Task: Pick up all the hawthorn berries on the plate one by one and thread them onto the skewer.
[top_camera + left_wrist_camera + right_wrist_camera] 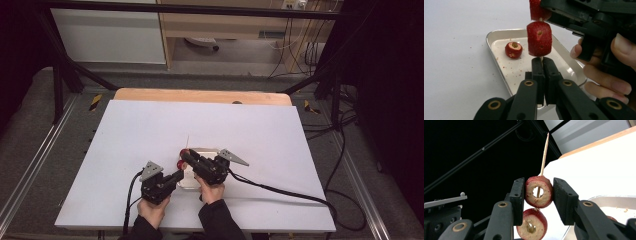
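Currently the left gripper has its jaws closed on the lower end of the wooden skewer, its long axis upright. Directly above, the right gripper clamps the upper cored hawthorn; a second sits below. One loose fruit lies in the metal tray.

Left tongs pinched nearly closed, pointing up-right; right tongs clamped, angled up-left, close together.

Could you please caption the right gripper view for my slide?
Right gripper clamps a cored red fruit threaded on a wooden skewer.
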`<state>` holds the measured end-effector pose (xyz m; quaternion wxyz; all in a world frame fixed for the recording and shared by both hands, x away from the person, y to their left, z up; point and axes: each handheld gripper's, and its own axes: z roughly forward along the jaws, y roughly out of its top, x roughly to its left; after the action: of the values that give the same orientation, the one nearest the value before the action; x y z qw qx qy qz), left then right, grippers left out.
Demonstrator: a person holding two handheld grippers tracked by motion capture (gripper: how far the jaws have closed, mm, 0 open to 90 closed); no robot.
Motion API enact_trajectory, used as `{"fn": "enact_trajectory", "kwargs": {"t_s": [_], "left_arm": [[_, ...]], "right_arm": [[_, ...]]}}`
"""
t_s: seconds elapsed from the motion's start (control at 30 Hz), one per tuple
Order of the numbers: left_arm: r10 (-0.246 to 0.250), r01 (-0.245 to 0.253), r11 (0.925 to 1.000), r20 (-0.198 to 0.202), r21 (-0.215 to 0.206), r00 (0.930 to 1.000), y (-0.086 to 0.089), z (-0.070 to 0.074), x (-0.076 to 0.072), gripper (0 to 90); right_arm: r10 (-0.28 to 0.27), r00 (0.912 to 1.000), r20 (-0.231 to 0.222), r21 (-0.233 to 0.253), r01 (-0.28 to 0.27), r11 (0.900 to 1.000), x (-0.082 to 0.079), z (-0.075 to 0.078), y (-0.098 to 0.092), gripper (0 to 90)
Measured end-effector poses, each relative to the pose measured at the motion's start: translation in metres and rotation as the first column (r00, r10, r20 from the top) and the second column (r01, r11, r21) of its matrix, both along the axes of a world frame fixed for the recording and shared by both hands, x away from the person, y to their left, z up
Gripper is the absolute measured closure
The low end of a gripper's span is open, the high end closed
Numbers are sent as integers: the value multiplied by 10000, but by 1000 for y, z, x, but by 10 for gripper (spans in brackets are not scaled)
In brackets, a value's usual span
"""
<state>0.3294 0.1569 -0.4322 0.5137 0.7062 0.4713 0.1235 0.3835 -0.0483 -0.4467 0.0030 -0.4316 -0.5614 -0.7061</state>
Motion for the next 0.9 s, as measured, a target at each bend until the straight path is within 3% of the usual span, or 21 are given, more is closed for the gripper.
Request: {"fn": "enact_trajectory", "kwargs": {"t_s": [0.07,0.13,0.23,0.33,0.4,0.5,0.6,0.67,0.77,0.83,0.9], "left_arm": [[-97,97,10000,-47,8,9999,2,1,0,883],[-240,241,9994,-23,247,9997,6,1,0,884],[-399,401,9969,-41,679,9992,16,1,-2,884],[-651,656,9898,-83,1262,9978,30,1,-3,883],[-779,793,9858,-158,1479,9968,38,3,-3,883],[-1122,1125,9747,-125,1933,9936,49,5,-5,881],[-1429,1433,9546,-206,2611,9895,57,4,-8,880],[-1642,1658,9452,-294,2812,9860,61,3,-9,879],[-1838,1842,9379,-293,2939,9825,63,3,-11,879],[-1921,1925,9357,-309,2956,9809,65,3,-11,879],[-1936,1955,9339,-362,2993,9804,67,2,-11,879]], "right_arm": [[52,10000,-3,-44,-52,10000,0,1,-1,612],[-40,10000,76,-309,43,9995,-1,4,-2,487],[102,9997,208,-1116,-78,9937,-2,12,-7,394],[347,9994,88,-2036,-322,9785,-1,20,-15,310],[513,9987,-47,-2747,-506,9602,1,24,-19,264],[763,9970,-131,-3760,-756,9235,4,29,-26,206],[912,9954,-285,-4617,-940,8820,7,33,-31,157],[1116,9930,-382,-5075,-1155,8539,9,35,-34,145],[1407,9883,-586,-5524,-1495,8201,13,39,-38,140],[1528,9859,-681,-5980,-1629,7847,16,43,-38,134],[1640,9831,-807,-6297,-1779,7562,19,48,-37,132]]}}
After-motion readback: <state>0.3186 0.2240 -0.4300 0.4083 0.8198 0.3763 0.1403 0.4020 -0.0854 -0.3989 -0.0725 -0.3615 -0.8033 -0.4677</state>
